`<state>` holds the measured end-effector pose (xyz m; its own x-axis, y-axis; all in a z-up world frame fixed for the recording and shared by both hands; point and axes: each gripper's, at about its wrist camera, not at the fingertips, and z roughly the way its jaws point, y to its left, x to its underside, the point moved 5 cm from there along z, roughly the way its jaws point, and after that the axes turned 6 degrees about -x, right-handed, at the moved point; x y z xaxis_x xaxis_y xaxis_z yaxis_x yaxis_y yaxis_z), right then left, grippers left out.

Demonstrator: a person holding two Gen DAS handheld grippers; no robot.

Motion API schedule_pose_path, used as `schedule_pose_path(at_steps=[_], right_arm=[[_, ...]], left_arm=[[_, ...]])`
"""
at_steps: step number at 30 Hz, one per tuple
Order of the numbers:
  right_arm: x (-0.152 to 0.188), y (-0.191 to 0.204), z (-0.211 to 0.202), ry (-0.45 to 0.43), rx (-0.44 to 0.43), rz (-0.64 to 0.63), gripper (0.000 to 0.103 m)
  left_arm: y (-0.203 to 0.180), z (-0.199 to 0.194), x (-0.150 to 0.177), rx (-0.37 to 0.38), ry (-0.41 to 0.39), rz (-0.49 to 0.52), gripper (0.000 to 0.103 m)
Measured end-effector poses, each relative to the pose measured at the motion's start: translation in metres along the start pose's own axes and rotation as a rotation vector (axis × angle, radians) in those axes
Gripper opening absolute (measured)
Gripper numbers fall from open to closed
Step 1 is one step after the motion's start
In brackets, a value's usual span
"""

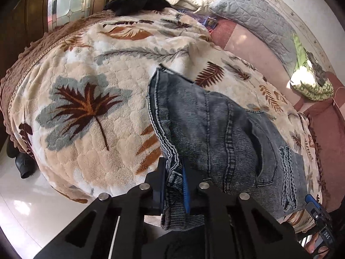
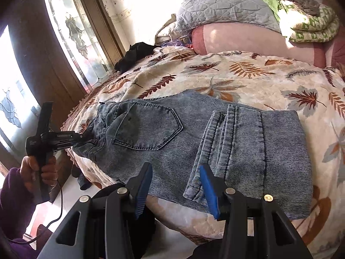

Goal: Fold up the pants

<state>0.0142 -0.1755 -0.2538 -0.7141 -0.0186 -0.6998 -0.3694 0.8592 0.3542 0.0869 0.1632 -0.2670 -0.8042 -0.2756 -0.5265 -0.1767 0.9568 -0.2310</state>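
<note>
Black linkage arms and blue-padded fingers of the left hand-held gripper [image 1: 175, 185] fill the bottom of the left wrist view, and its jaws are seen pressed narrowly onto a bunched fold at the waistband end of the faded blue-grey denim pants [image 1: 217, 133]. That end is lifted a little off the bed. In the right wrist view the same left hand-held gripper [image 2: 85, 139] is seen from the side, clamped on the waistband corner at the bed's edge, its handle gripped by a person's hand [image 2: 41, 168] in a purple sleeve [image 2: 13, 196]. The right hand-held gripper [image 2: 174, 185] is held partly open above the near edge of the pants, with nothing pressed between its blue pads [image 2: 209, 190]; the hem of a folded leg lies just beyond the right pad, though contact cannot be judged. The pants [image 2: 194, 142] are spread across the near part of the bed, back pocket upward, with the legs folded back over the seat so that the hems lie across the middle. They rest on a cream plush blanket printed with brown, orange and grey leaves [image 2: 237, 75]. Further off, a crumpled black garment [image 2: 134, 54] lies near the bed's far-left edge beside a leaded-glass window [image 2: 73, 32]. At the head of the bed are a grey quilted pillow [image 2: 220, 6], a pink bolster [image 2: 243, 38] and a folded green-and-white patterned quilt [image 2: 310, 23].
</note>
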Motion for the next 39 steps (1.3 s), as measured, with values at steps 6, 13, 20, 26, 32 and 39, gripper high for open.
schedule_pose_path(at_steps=[6, 13, 20, 26, 32, 39], right_arm=[[-0.001, -0.020, -0.008, -0.033, 0.009, 0.053, 0.049], [0.000, -0.052, -0.025, -0.086, 0.013, 0.124, 0.049], [0.009, -0.109, -0.055, -0.172, 0.059, 0.248, 0.049], [0.026, -0.168, -0.094, -0.246, 0.134, 0.381, 0.050], [0.048, -0.204, -0.128, -0.272, 0.201, 0.461, 0.050], [0.040, -0.204, -0.116, -0.290, 0.074, 0.484, 0.058]], left_arm=[[-0.056, -0.049, -0.017, 0.038, -0.091, 0.131, 0.011], [-0.153, -0.092, -0.022, 0.105, -0.148, 0.320, 0.011], [-0.294, -0.101, 0.008, 0.230, -0.097, 0.548, 0.011], [-0.414, -0.048, 0.064, 0.301, -0.009, 0.688, 0.011], [-0.431, 0.011, 0.110, 0.316, 0.184, 0.715, 0.014], [-0.366, -0.066, 0.056, 0.419, 0.031, 0.644, 0.049]])
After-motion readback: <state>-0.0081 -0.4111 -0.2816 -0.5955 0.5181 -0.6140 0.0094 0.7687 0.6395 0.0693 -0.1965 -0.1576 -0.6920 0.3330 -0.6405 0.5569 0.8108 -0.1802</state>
